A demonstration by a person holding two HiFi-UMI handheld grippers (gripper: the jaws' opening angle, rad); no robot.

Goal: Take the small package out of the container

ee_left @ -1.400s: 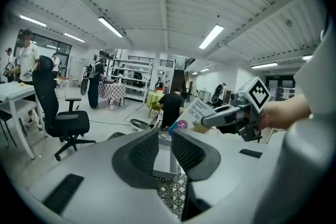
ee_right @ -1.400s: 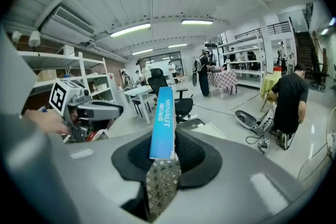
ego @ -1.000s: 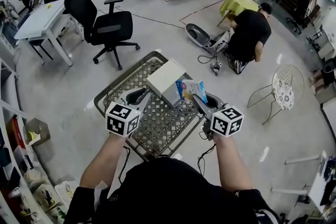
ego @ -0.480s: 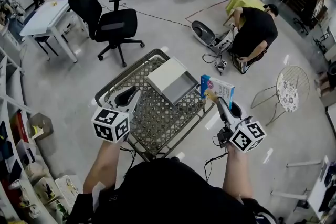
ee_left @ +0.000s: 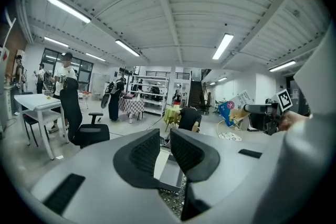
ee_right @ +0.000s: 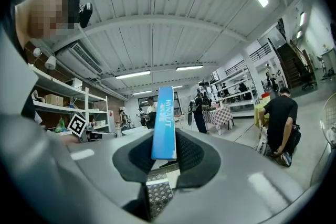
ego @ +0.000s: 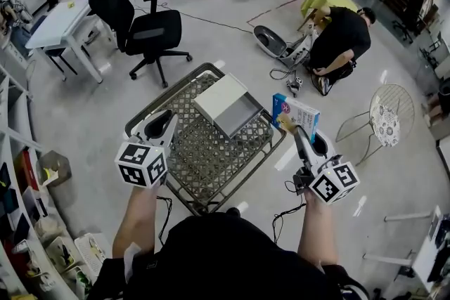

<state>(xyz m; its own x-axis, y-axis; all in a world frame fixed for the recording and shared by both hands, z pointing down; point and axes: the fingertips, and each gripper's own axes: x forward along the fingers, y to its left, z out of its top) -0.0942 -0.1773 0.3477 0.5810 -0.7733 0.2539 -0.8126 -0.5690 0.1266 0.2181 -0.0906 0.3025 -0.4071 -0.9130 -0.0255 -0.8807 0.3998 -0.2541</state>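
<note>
The small package [ego: 295, 111] is a flat blue box, pinched by its lower edge in my right gripper [ego: 294, 131]. It hangs in the air just right of the wire basket [ego: 184, 187], past the basket's right rim. In the right gripper view the blue package [ee_right: 165, 118] stands upright between the pads of that gripper [ee_right: 164, 152]. A white open box [ego: 228, 105] lies in the basket's far part. My left gripper [ego: 166, 116] hovers at the basket's left rim. The left gripper view has its pads [ee_left: 144, 152] a narrow gap apart with nothing between them.
A black office chair [ego: 151, 31] stands beyond the basket. A person in black [ego: 341, 38] crouches at the back right beside a machine and cables. A round wire chair [ego: 383, 116] is at the right. A white table [ego: 56, 21] and shelves [ego: 21, 221] line the left.
My right gripper carried the blue package up and to the right, from over the basket beside the white box to past the right rim. My left gripper drew back left and rose a little.
</note>
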